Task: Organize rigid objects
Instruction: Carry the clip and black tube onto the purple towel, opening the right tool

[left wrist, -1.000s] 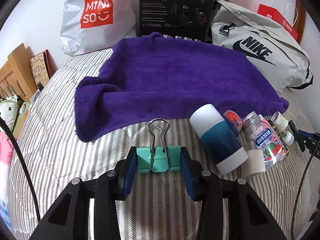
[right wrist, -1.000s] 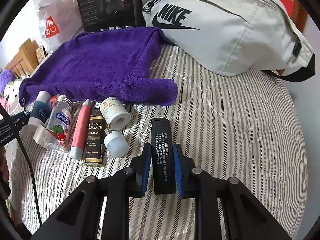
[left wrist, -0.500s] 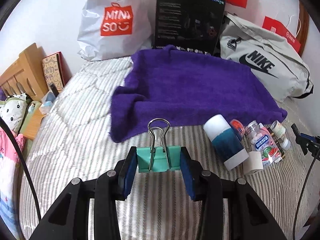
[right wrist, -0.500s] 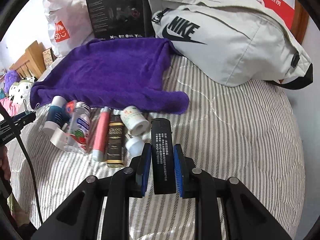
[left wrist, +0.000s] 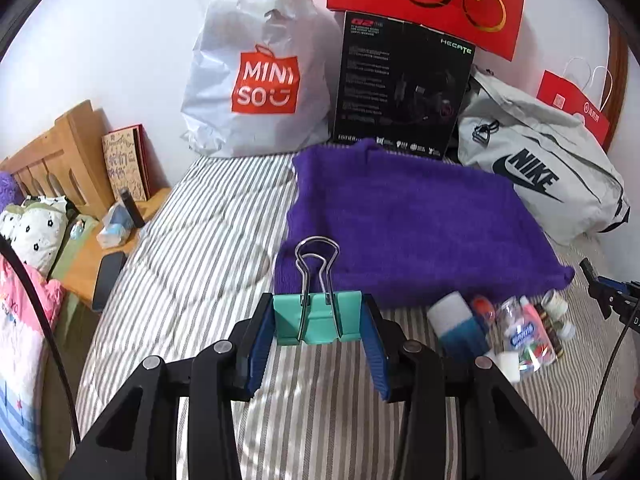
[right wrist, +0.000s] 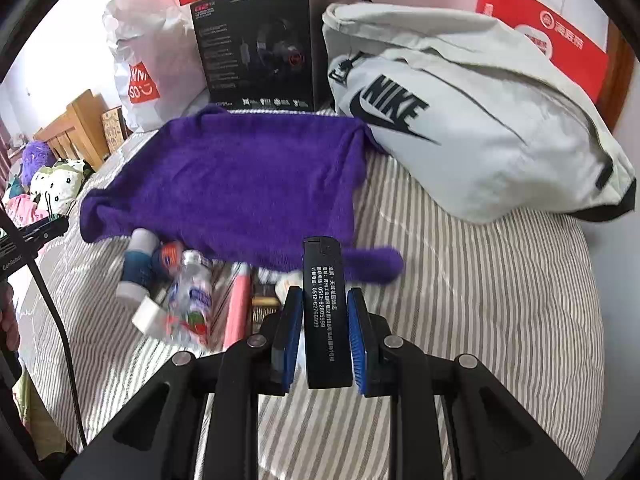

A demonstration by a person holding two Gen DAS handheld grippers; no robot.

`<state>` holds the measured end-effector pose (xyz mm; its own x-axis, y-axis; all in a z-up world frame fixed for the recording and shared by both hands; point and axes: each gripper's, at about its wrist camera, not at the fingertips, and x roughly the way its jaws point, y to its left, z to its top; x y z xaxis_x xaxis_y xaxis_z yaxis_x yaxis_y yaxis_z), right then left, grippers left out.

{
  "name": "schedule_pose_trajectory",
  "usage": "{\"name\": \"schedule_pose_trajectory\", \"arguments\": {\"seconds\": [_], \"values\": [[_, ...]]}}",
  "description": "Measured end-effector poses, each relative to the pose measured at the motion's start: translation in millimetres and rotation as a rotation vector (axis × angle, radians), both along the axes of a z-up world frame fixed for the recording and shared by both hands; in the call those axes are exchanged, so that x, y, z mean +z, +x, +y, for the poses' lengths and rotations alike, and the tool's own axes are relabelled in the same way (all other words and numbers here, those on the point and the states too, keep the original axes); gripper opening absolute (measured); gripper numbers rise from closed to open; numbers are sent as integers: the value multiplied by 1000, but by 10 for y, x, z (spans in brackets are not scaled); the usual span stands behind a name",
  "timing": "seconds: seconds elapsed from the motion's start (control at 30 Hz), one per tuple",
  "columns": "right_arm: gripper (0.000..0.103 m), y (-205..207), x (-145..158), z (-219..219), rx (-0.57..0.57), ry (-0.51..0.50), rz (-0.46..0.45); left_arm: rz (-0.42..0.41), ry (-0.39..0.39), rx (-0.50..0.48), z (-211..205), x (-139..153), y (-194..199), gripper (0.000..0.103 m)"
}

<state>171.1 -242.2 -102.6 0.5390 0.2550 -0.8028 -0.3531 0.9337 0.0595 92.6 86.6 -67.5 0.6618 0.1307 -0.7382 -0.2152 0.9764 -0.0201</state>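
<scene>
The left gripper (left wrist: 318, 326) is clamping a teal binder clip (left wrist: 318, 322), wire handles pointing away. The right gripper (right wrist: 323, 334) is pinching a black lighter (right wrist: 326, 312) printed with white text. Both items are hanging above the striped bedspread (left wrist: 208, 240). Carrying well probably means holding both grips firm and setting each item down beside the row of small bottles (right wrist: 188, 292) at the near edge of the purple towel (right wrist: 248, 176). A grey Nike bag (right wrist: 460, 120), black box (right wrist: 256, 44) and Miniso bag (left wrist: 260, 68) are standing against the wall.
</scene>
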Motion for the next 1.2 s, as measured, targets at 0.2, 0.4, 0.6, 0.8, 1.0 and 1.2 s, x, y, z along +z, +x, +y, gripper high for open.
{"name": "schedule_pose_trajectory", "arguments": {"seconds": [0.2, 0.4, 0.6, 0.8, 1.0, 1.2], "values": [[22, 310, -16, 158, 22, 3, -6, -13, 13, -29, -46, 66, 354, 40], [22, 678, -86, 375, 53, 8, 5, -14, 12, -57, -113, 31, 790, 40], [22, 1071, -183, 584, 74, 0, 25, 5, -1, -82, -143, -105, 1269, 40], [22, 1395, -297, 783, 94, -21, 46, 32, -31, -101, -158, -278, 1678, 40], [21, 1693, -444, 919, 105, -45, 82, 70, -33, -113, -205, -437, 1983, 40], [21, 1840, -533, 1021, 116, -75, 98, 125, -35, -120, -234, -576, 2154, 40]]}}
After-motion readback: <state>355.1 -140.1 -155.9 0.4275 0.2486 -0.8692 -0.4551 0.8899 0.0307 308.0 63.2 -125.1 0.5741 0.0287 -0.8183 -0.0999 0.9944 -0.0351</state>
